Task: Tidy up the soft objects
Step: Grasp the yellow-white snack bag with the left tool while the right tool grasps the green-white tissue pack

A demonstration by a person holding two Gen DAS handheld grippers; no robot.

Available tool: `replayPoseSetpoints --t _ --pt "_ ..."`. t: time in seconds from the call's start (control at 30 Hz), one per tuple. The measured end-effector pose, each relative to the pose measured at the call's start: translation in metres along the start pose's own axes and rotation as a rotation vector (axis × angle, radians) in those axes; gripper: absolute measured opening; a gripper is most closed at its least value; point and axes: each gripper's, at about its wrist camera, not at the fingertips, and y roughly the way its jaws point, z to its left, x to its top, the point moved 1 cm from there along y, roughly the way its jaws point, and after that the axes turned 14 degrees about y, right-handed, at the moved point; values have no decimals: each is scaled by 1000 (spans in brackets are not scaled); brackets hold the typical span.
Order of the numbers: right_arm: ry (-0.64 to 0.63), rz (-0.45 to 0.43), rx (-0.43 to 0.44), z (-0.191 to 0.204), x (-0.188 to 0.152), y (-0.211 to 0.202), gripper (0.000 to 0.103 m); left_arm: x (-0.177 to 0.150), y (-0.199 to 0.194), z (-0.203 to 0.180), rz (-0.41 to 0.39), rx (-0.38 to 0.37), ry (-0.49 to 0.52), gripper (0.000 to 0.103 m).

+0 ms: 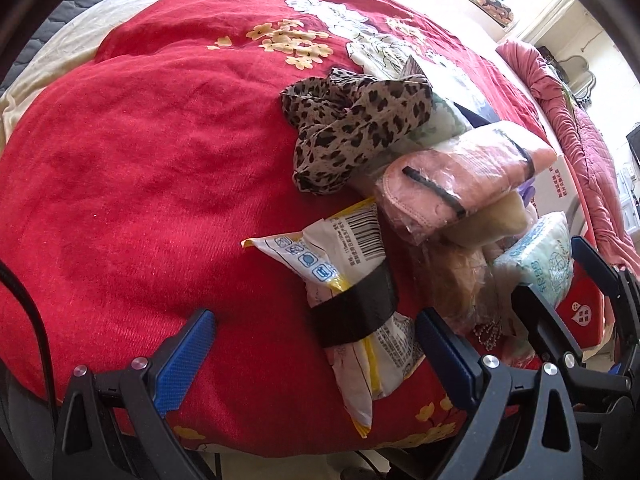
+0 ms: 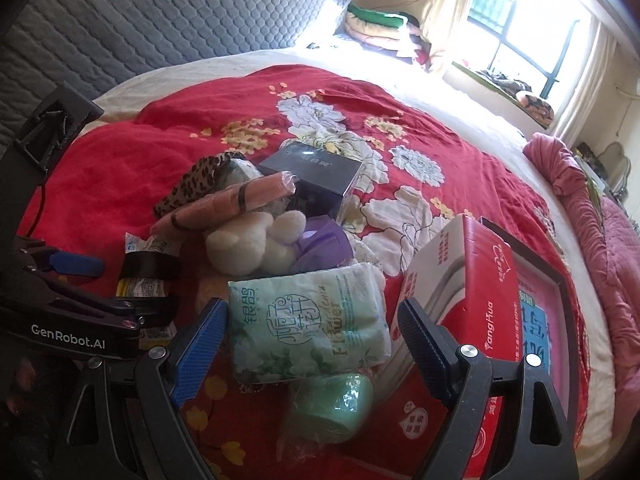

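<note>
A pile of soft things lies on a red floral blanket (image 1: 140, 160). My left gripper (image 1: 316, 340) is open, its blue fingers on either side of a yellow-white packet (image 1: 340, 256) bound with black tape. Behind that lie a leopard-print cloth (image 1: 356, 128) and a pink bundle in clear plastic (image 1: 460, 176). My right gripper (image 2: 312, 340) is open too, with a pale green tissue pack (image 2: 308, 320) lying between its fingers. A white plush toy (image 2: 252, 244), a purple item (image 2: 324, 244) and a green roll in plastic (image 2: 336, 404) sit close by.
A red cardboard box (image 2: 468, 276) stands just right of the right gripper, a dark box (image 2: 316, 172) behind the pile. A rumpled pink blanket (image 2: 600, 220) runs along the bed's right side. A grey quilted headboard (image 2: 160, 12) is at the back left.
</note>
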Motion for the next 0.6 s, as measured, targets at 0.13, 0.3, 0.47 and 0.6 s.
replayPoseSetpoints --t 0.13,0.3,0.47,0.6 --pt "7 12 23 -4 3 8 87 2 2 1 -6 -3 -1 100" --pt "38 29 61 -6 3 12 85 1 2 3 -10 -5 -14 100" --pt "45 8 71 -7 -1 10 78 3 3 4 -14 1 -16 92" --pt "110 -20 117 -15 -2 1 76 3 -5 5 -53 5 7 62"
